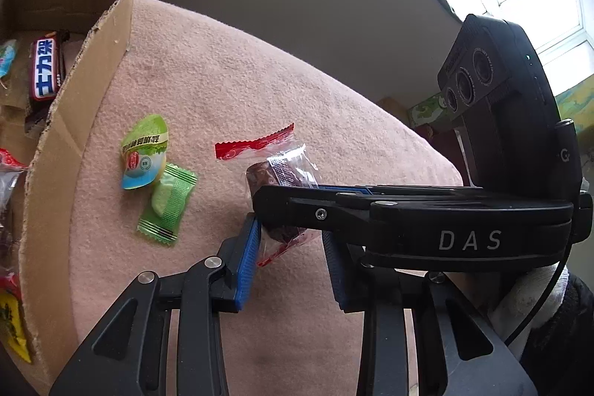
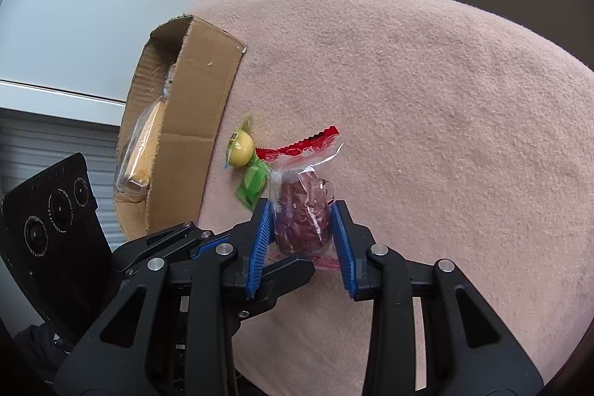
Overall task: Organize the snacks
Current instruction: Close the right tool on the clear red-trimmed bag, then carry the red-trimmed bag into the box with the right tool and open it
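1. Three wrapped snacks lie loose on the pink felt table cover (image 2: 427, 99); the clear packet with a red serrated edge and dark red filling (image 2: 302, 214) sits between the right gripper (image 2: 301, 232) pads, which press its sides.
2. Left gripper (image 1: 293, 247) straddles the same packet (contact hidden; I cannot tell its grip).
3. Round green-and-blue pouch (image 1: 144, 151) and green candy wrapper (image 1: 167, 203) wait beside the torn cardboard box (image 1: 85, 99).
4. Box already holds several snacks, so I judge the job well underway.
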The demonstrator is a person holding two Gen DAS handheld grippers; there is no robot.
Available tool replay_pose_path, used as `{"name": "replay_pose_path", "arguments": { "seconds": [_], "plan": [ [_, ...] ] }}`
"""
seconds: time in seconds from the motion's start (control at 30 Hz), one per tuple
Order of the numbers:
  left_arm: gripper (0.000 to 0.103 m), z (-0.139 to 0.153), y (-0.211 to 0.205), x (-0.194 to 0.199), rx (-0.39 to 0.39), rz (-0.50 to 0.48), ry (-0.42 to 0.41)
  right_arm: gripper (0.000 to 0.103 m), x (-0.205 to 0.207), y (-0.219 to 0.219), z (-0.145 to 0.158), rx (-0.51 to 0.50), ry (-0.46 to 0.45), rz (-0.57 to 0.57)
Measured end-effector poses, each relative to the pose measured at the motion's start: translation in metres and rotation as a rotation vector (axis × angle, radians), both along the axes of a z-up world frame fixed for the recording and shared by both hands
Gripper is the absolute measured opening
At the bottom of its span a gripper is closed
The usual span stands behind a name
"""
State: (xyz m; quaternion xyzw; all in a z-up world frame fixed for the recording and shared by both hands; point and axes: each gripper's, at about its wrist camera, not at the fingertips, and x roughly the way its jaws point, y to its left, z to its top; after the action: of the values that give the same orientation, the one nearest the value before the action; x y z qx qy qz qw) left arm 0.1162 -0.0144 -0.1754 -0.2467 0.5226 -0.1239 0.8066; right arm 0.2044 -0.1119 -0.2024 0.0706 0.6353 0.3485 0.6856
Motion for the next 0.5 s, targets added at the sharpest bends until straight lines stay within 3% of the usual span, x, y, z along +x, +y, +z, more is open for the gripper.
{"name": "replay_pose_path", "arguments": {
  "seconds": [0.5],
  "plan": [
    [0.031, 0.068, 0.064, -0.044, 0.049, 0.100, -0.118, 0.034, -0.024, 0.083, 0.064, 0.047, -0.130, 0.127]
  ]
}}
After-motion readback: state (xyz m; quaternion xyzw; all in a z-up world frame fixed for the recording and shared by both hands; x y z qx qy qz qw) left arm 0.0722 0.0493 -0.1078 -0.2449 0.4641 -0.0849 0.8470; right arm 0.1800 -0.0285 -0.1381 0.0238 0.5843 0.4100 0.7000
